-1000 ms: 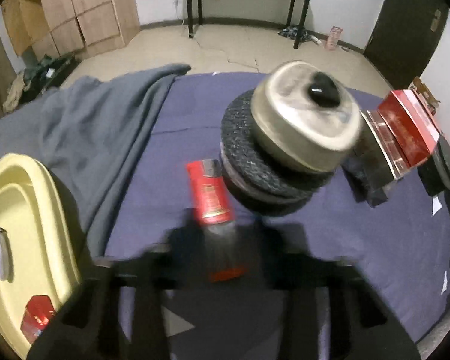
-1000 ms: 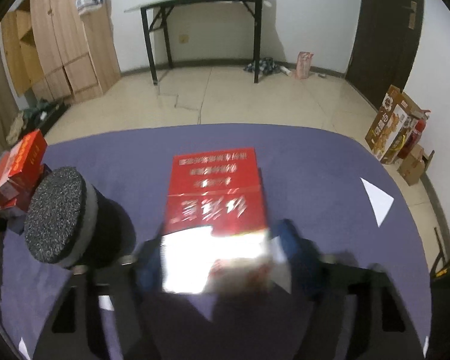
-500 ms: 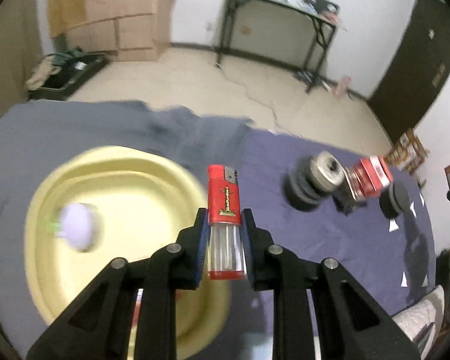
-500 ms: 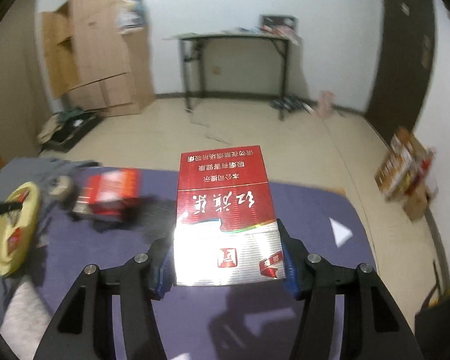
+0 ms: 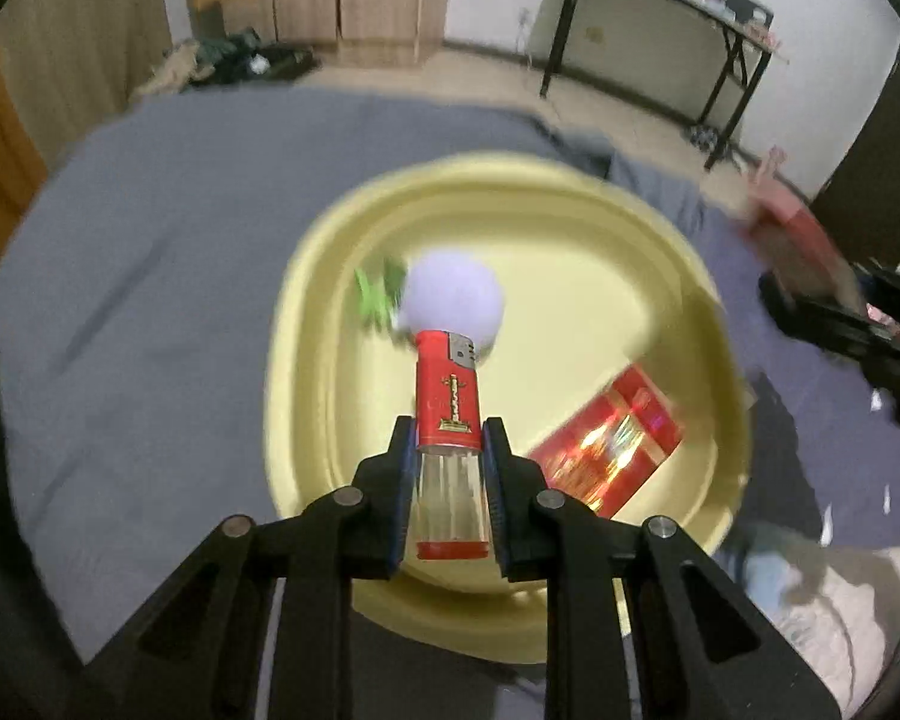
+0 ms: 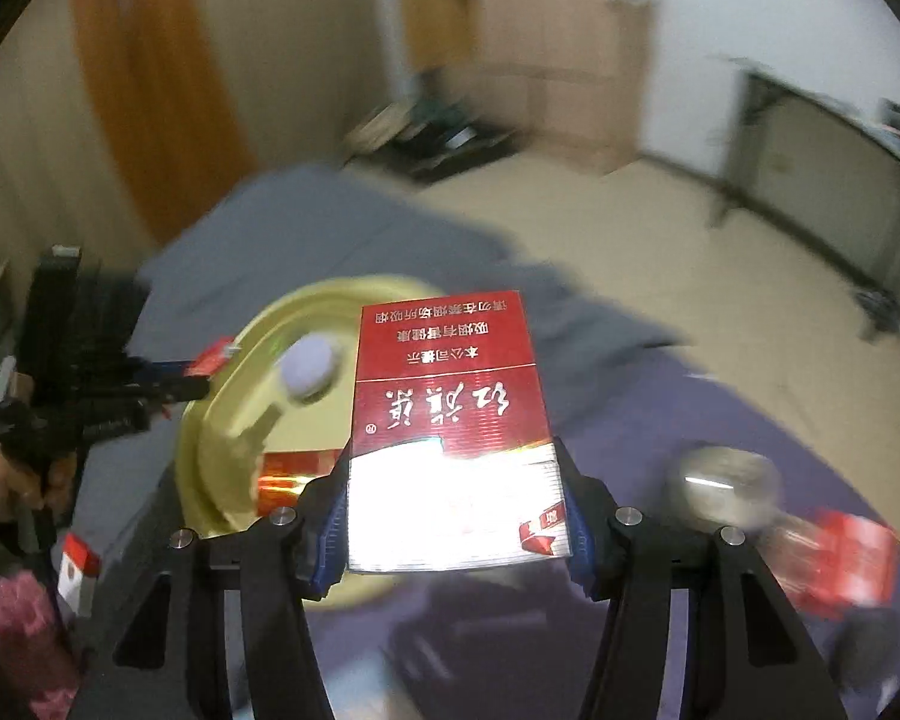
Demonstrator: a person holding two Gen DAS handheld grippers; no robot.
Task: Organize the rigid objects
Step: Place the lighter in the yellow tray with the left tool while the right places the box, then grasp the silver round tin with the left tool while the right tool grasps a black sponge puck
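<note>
left fingers [image 5: 448,438] grip lighter [image 5: 448,396] | right fingers [image 6: 456,468] grip red pack [image 6: 450,414] | yellow tray [image 5: 570,192] holds pale ball [image 5: 453,300], possibly

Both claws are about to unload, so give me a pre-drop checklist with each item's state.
1. Left claw shut on the red lighter with clear base: ok.
2. Right claw shut on the red and silver cigarette pack: ok.
3. Lighter over the yellow plastic tray: ok.
4. Bare tray floor for both: ok, beside the white ball and red box.
5. Pack over tray: cannot tell.
</note>
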